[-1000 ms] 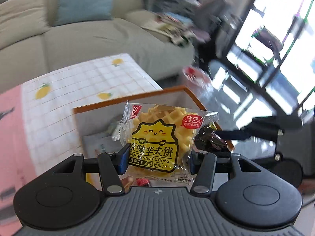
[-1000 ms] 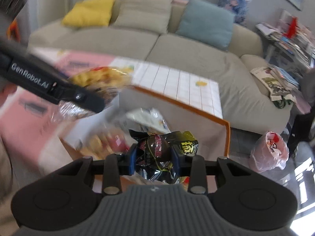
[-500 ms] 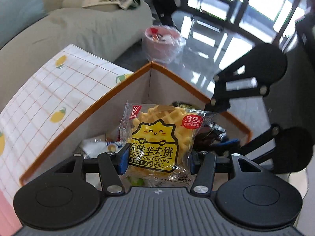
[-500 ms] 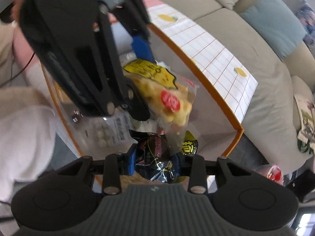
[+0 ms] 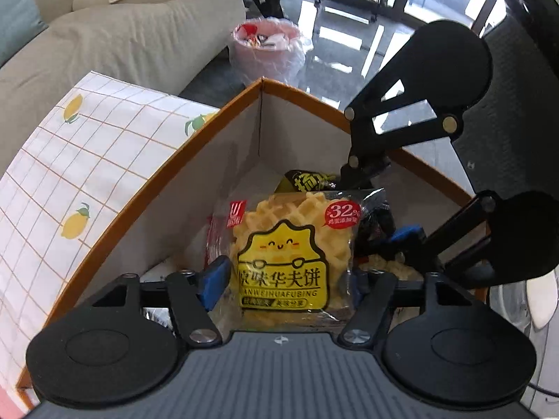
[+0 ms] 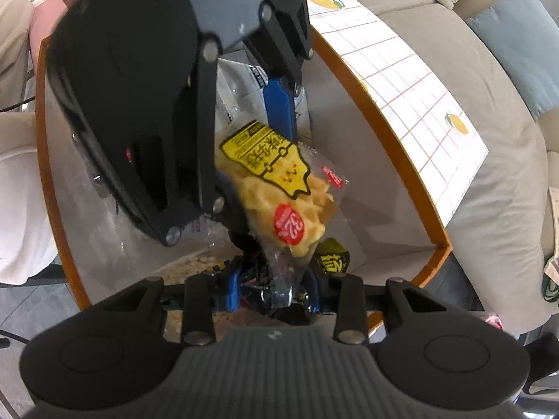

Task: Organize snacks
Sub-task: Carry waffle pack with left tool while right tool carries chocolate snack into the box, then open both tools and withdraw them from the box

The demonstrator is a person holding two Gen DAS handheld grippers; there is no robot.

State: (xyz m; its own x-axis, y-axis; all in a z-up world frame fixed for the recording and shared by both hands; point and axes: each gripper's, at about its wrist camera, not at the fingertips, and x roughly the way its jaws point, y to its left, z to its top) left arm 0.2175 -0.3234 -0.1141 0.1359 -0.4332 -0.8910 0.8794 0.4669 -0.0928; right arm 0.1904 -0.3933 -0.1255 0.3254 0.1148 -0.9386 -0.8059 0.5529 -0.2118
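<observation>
Yellow waffle packet [image 5: 283,258] reads "32%"; left hand-held gripper [image 5: 284,279] opening around it, right hand-held gripper [image 6: 276,289] clamping black packet [image 6: 265,289].

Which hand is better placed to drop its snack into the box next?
Left. The left gripper is opening around the waffle pack over the box.
</observation>
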